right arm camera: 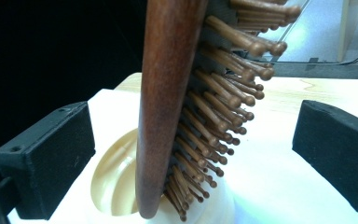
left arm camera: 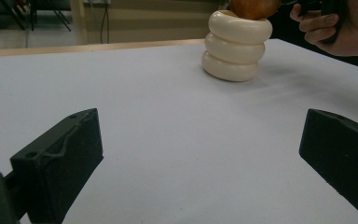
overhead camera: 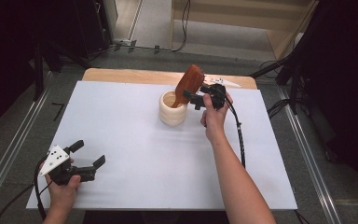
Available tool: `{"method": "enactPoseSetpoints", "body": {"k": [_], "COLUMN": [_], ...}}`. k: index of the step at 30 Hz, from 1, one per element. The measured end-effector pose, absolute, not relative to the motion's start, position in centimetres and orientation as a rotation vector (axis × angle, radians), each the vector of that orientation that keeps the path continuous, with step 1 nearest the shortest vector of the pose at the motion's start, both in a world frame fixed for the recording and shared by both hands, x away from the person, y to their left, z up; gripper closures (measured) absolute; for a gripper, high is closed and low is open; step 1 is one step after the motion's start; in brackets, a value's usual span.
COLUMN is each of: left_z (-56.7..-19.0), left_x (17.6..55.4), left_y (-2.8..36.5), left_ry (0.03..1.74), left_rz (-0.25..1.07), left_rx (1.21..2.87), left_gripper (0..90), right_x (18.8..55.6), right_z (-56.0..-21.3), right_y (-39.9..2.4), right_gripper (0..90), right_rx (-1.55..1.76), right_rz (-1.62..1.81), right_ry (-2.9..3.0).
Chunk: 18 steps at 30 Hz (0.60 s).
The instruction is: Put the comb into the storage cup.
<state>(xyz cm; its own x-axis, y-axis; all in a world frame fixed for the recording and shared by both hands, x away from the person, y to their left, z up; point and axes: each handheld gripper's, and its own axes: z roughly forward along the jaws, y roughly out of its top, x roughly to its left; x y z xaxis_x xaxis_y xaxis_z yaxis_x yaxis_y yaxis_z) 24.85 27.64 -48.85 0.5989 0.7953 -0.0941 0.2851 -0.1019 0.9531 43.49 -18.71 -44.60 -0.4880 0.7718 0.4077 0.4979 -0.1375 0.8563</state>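
We see the right gripper (overhead camera: pixel 193 99) with its jaws released, standing wide on either side of a wooden paddle hairbrush (right arm camera: pixel 168 107) without touching it. The hairbrush stands tilted, its lower end inside the cream ribbed holder (overhead camera: pixel 173 108), its wooden bristle pins facing the right-hand jaw. The holder sits on the white surface (overhead camera: pixel 135 140), toward its far edge. Well on the near side of the holder, our left gripper (overhead camera: pixel 88 154) rests low with jaws spread, grasping nothing.

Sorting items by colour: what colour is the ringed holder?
Cream holder, clearest in the left gripper view.
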Motion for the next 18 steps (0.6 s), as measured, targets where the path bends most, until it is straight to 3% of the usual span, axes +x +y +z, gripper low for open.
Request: {"method": "enactPoseSetpoints", "body": {"k": [18], "left_z": [-48.9], "left_x": [24.8], "left_y": [27.6], "left_ry": [0.903], "left_rz": [0.549], "left_rx": [1.670], "left_gripper": [0.0], "right_x": [42.2], "right_z": [-44.7], "right_y": [-19.3], "right_gripper": [0.0], "right_rx": [1.390], "right_rz": [1.635], "right_ry": [1.914]}}
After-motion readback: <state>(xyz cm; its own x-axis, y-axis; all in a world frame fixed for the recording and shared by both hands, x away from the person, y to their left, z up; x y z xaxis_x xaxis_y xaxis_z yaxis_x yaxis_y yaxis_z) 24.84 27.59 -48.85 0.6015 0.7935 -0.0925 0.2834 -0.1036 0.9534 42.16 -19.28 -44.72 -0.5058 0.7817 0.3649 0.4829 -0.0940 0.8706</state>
